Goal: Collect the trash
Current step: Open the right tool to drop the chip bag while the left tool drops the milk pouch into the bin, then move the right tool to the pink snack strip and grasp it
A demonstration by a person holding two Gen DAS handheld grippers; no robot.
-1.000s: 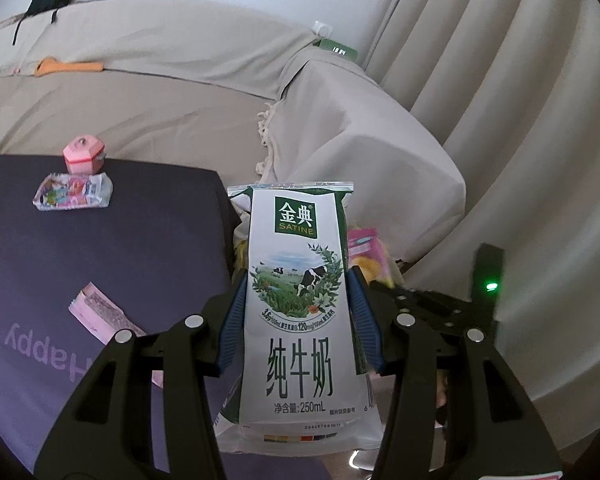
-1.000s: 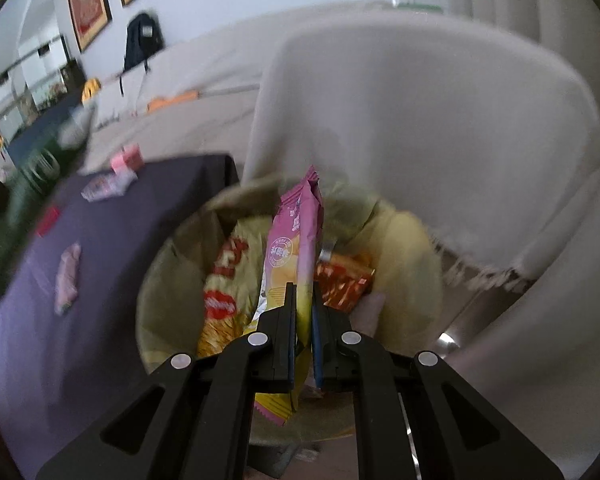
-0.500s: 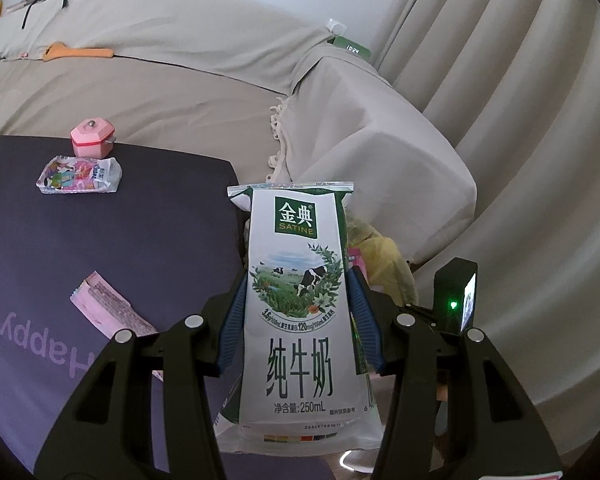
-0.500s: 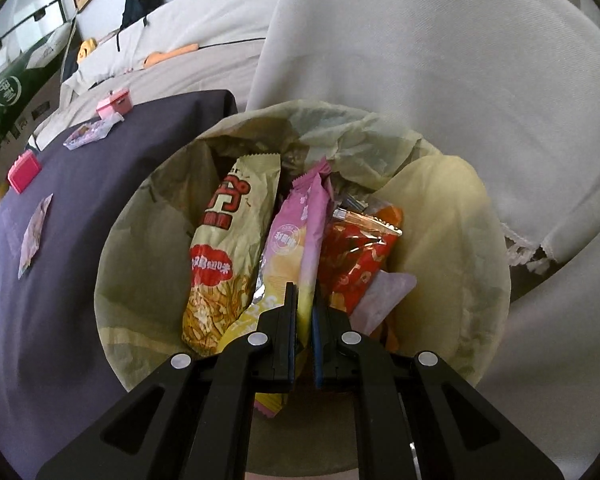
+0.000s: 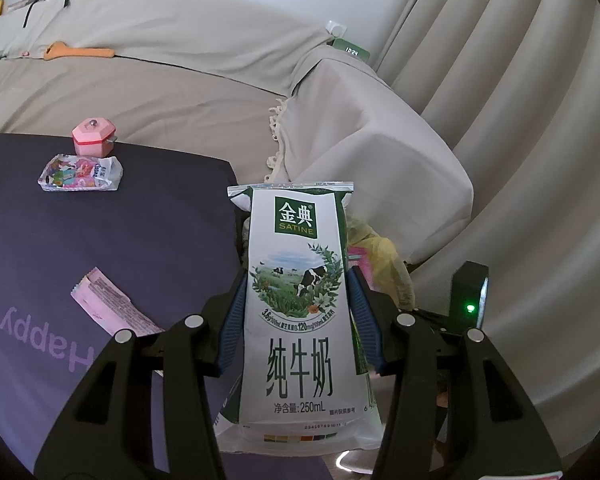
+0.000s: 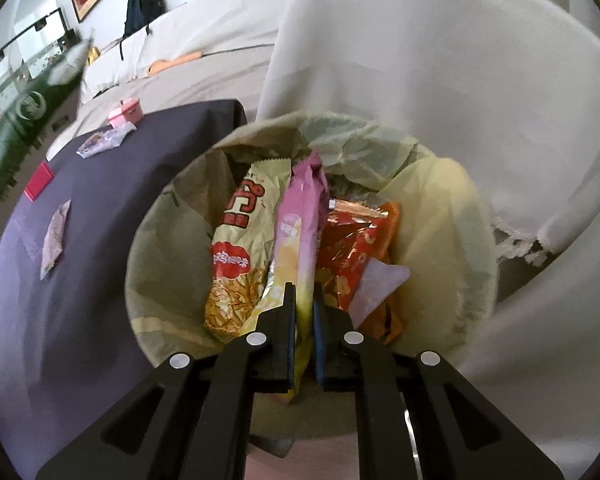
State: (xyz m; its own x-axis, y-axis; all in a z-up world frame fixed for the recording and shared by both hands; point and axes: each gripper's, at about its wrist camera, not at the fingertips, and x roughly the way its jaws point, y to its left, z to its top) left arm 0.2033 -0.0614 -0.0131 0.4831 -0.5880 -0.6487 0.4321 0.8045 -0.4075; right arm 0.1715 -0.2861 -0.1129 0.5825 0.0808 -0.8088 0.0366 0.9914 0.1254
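Two loads are in hand. Centre frame, the right gripper (image 6: 304, 300) is opening around the pink wrapper (image 6: 298, 228) above the lined bin (image 6: 168, 216) (release fully before withdrawing). Lower centre, the left gripper (image 5: 296, 316) clamps the milk carton (image 5: 300, 296).

Matte black plastic left gripper (image 5: 296, 316) and right gripper (image 6: 303, 312), each with silver round screws and blue ribbed finger pads (image 5: 232, 320)
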